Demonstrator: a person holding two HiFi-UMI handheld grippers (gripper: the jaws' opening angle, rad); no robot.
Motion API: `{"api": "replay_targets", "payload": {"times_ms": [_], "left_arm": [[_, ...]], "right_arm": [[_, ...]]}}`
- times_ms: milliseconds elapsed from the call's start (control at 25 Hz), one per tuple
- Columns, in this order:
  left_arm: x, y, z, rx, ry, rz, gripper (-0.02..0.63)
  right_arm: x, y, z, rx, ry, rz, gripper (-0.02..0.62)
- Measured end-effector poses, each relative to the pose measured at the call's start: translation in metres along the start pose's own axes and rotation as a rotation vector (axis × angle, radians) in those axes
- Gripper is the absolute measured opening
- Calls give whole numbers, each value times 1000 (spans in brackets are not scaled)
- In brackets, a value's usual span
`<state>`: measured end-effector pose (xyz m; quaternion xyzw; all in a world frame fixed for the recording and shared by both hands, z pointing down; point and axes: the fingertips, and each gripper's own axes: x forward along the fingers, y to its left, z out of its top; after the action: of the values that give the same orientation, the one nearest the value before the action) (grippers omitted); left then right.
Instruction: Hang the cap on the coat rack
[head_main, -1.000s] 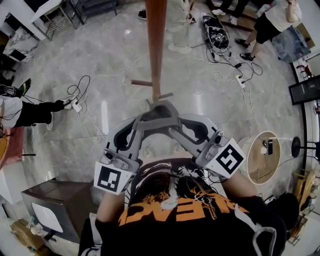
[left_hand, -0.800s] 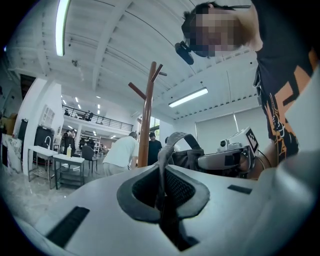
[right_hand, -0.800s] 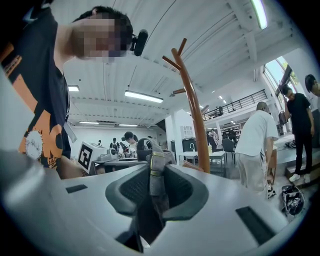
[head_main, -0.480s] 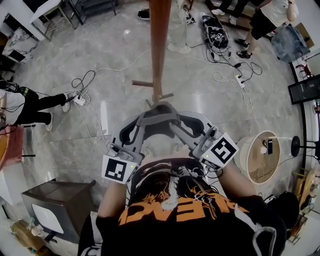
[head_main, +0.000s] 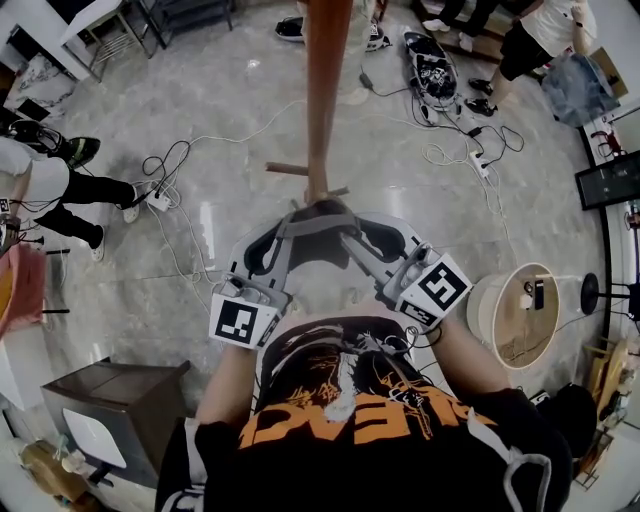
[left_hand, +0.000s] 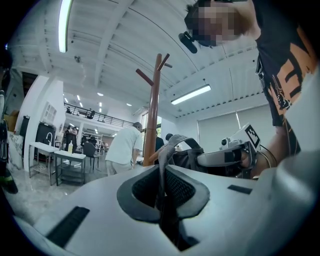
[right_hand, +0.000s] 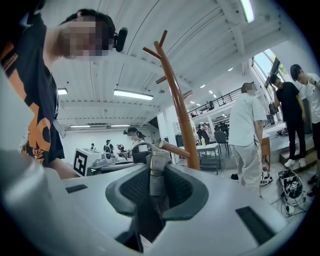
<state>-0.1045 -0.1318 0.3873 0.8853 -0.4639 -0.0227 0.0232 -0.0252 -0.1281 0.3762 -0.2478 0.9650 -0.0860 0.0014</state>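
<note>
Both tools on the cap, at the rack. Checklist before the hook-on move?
1. Left tool shut on cap fabric: ok.
2. Right tool shut on the cap's strap: ok.
3. Cap close by coat rack: ok.
4. Nearest peg bare: ok.
5. Strap opening lined up with that peg: cannot tell.

I wear a black short-sleeved T-shirt with orange lettering and a pale print (a small black camera sits at my head). My left hand-held gripper and right hand-held gripper are light grey with dark jaw pads, each bearing a black-and-white marker cube.
</note>
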Motion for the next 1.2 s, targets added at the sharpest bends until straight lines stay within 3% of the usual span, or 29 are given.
{"api": "replay_targets", "payload": {"times_ms": [520,1200], "left_arm": [[12,8,5,-17,-22,1,32],[36,23,5,-34,-17,20,32]], "right_arm": [[5,-9,8,-12,-20,0,94],[18,-30,11,53,-19,7,95]]}}
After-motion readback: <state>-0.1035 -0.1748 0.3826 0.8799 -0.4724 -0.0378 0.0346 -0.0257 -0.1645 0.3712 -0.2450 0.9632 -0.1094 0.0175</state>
